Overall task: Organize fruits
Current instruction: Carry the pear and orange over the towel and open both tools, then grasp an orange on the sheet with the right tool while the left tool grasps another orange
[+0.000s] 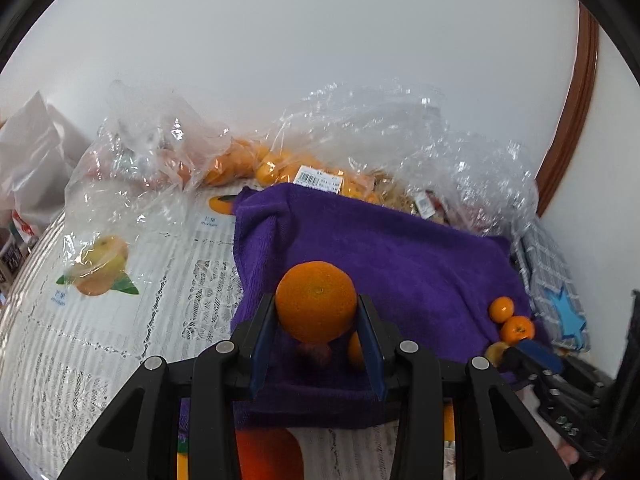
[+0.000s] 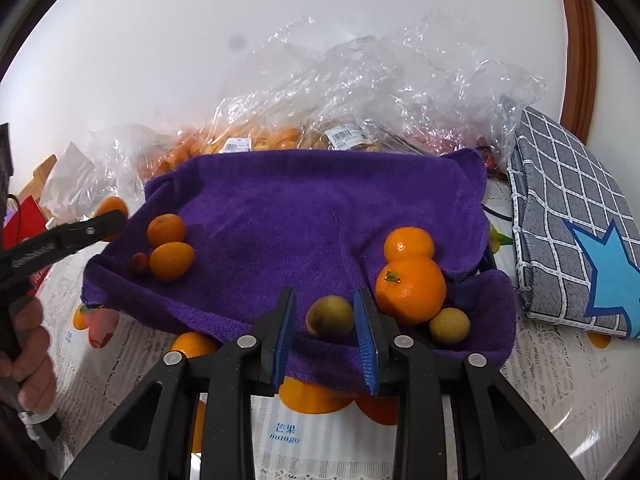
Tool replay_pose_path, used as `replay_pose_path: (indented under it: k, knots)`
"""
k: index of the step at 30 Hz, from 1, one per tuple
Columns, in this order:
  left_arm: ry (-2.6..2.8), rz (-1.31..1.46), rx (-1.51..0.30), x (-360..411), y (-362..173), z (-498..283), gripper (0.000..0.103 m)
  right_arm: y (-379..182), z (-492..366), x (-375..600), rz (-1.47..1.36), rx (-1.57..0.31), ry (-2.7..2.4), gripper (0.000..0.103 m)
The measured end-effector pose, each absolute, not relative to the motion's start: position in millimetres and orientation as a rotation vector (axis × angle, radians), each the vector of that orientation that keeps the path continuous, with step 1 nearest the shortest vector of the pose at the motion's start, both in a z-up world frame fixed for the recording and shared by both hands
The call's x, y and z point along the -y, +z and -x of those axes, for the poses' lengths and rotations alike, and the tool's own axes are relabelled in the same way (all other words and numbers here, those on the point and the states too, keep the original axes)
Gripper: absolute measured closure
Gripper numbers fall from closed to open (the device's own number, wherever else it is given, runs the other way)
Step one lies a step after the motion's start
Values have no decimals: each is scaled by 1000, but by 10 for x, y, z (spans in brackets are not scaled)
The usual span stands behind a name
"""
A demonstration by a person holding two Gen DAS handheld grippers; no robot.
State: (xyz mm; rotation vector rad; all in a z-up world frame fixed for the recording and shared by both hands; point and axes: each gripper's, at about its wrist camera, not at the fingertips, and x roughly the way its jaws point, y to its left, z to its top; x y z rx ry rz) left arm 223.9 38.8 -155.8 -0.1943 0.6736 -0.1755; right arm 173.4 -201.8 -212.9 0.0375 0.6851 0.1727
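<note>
My left gripper [image 1: 316, 312] is shut on a large orange [image 1: 316, 300], held above the left part of the purple towel [image 1: 400, 264]. In the right wrist view, an orange [image 2: 166, 230], a kumquat-like fruit [image 2: 172, 261] and a small red fruit [image 2: 140, 262] lie on the towel's left side. My right gripper [image 2: 326, 320] has its jaws apart around a small yellow-green fruit [image 2: 330, 316] resting on the towel [image 2: 320, 216]; its right pad is close to the fruit. Two oranges [image 2: 410, 290] and another yellow-green fruit [image 2: 450, 326] lie just right of it.
Clear plastic bags of oranges and other fruit [image 2: 360, 92] crowd the wall behind the towel. A grey checked cloth with a blue star [image 2: 572, 232] lies to the right. The lace tablecloth with printed mangoes [image 1: 100, 280] spreads left and front. A wooden frame [image 1: 568, 120] stands at the right.
</note>
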Motion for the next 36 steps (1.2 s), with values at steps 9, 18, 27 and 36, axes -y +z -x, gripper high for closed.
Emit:
replay_pose_path:
  k: [9, 18, 27, 36]
  knots:
    - [-227, 189, -720, -290, -1700, -2283, 65, -2093, -1715, 2017, -32, -684, 171, 67]
    - [-289, 202, -731, -287, -1734, -2290, 64, -2073, -1644, 1996, -40, -668, 191, 62]
    - [-279, 181, -701, -306, -1663, -2145, 56, -2033, -1361, 2013, -75, -650, 188, 61]
    - [-277, 187, -623, -436, -1529, -1953, 52, -2135, -1045, 1783, -68, -716, 269, 61]
